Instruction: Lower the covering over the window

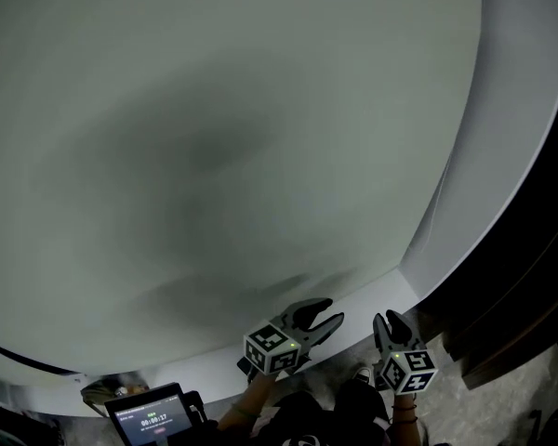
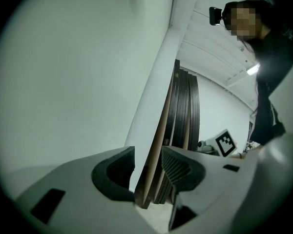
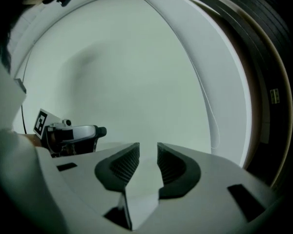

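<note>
A broad, pale grey-white covering (image 1: pixel 223 156) fills most of the head view, with a lighter band along its lower edge. It also shows in the left gripper view (image 2: pixel 63 72) and the right gripper view (image 3: pixel 127 67). My left gripper (image 1: pixel 330 311) is held low in front of that lower edge, open and holding nothing (image 2: pixel 149 160). Beside it on the right, my right gripper (image 1: pixel 388 320) is also open and holding nothing (image 3: pixel 148 155). A thin cord-like line (image 3: pixel 211 123) runs down the covering's right side.
A white frame strip (image 1: pixel 502 156) borders the covering on the right, with dark slatted panels (image 1: pixel 539 277) beyond it. A small screen showing a timer (image 1: pixel 149 414) sits at the bottom left. A person (image 2: pixel 268 57) stands behind the grippers.
</note>
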Motion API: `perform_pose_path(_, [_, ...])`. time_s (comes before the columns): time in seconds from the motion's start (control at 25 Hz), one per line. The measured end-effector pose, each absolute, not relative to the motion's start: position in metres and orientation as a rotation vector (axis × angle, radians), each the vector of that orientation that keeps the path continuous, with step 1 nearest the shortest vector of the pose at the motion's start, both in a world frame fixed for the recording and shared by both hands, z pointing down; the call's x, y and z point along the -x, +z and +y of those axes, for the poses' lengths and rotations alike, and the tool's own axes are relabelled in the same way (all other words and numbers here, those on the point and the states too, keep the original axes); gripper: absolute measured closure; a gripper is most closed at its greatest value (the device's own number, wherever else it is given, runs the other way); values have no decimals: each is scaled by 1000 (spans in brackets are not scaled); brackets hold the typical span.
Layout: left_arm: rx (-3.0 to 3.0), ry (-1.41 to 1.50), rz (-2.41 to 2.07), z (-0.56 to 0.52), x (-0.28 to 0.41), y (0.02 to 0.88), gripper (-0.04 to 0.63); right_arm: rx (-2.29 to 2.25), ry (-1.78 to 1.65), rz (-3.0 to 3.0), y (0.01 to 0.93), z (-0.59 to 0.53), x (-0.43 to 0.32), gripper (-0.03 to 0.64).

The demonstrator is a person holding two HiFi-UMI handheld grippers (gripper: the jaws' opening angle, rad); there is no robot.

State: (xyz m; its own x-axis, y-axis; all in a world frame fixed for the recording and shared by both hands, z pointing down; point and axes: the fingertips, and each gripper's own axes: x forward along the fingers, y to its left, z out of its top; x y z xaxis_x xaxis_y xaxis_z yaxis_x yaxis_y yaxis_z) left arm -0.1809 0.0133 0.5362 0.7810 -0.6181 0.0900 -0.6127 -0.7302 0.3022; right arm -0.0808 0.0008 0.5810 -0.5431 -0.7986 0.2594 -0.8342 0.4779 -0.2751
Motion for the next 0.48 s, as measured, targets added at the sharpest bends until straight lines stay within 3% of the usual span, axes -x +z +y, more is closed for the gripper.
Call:
perform_pose_path(0.16, [-2667, -57, -856, 57, 224, 541, 426, -1528, 590, -2623, 586, 51, 131, 503])
perform_pose_path(0.48, [-2669, -65, -666, 114, 205, 549, 443, -1613, 627, -2587, 578, 120, 139, 503])
